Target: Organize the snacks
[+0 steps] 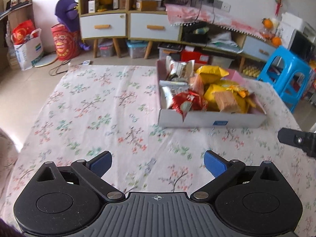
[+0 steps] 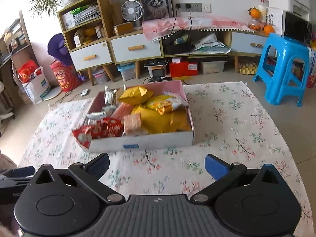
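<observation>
A shallow white cardboard box (image 1: 209, 119) with a pink inside stands on the floral tablecloth; it also shows in the right wrist view (image 2: 142, 141). It holds several snack packs: yellow bags (image 1: 214, 73) (image 2: 136, 95), a red bag (image 1: 187, 102) (image 2: 94, 132) hanging over the front left corner, silver packs (image 1: 177, 68) and a wafer pack (image 2: 132, 124). My left gripper (image 1: 158, 163) is open and empty, short of the box and left of it. My right gripper (image 2: 157, 165) is open and empty, just in front of the box. The right gripper's tip (image 1: 296, 140) shows at the left view's right edge.
The floral tablecloth (image 1: 88, 108) covers the table. Beyond the far edge are drawer cabinets (image 2: 134, 47), a fan (image 2: 131, 10) and storage bins on the floor. A blue plastic stool (image 2: 284, 67) stands at the right, off the table.
</observation>
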`<move>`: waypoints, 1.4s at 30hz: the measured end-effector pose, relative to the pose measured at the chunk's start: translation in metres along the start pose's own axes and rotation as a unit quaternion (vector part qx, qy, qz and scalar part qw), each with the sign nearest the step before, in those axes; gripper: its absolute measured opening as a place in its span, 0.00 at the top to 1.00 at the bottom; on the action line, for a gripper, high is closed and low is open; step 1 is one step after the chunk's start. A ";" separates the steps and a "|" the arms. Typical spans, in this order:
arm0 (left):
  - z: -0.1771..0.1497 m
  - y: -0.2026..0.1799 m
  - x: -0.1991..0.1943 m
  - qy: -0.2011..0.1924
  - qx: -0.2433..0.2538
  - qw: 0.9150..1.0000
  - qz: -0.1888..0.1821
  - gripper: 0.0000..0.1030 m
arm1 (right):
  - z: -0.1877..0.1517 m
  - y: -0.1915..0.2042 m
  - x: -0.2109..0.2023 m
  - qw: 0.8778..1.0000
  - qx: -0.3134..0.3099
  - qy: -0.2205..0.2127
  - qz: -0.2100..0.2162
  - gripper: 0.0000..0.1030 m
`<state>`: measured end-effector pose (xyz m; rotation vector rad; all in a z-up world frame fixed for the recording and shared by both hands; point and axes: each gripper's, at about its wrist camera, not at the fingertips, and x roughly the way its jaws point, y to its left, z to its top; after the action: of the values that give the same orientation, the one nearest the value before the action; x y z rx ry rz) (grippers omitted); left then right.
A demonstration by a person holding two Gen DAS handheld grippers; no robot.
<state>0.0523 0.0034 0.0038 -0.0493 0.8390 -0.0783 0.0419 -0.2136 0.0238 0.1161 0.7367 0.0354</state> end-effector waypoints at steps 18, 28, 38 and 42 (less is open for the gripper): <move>-0.005 -0.015 -0.036 -0.016 0.008 0.999 0.030 0.01 | -0.014 0.027 -0.016 0.999 -0.045 0.016 0.001 0.09; -0.006 -0.011 -0.034 -0.006 -0.006 0.999 0.031 0.01 | -0.016 0.031 -0.016 0.998 -0.053 0.020 0.002 0.09; -0.006 -0.010 -0.035 -0.005 -0.008 0.999 0.033 0.01 | -0.016 0.032 -0.016 0.998 -0.053 0.019 0.002 0.09; -0.007 -0.010 -0.035 -0.002 -0.009 0.999 0.033 0.01 | -0.016 0.032 -0.016 0.998 -0.053 0.020 0.002 0.09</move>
<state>0.0235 -0.0035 0.0260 -0.0390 0.8369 -0.0078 0.0195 -0.1815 0.0263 0.0155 0.7733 0.0818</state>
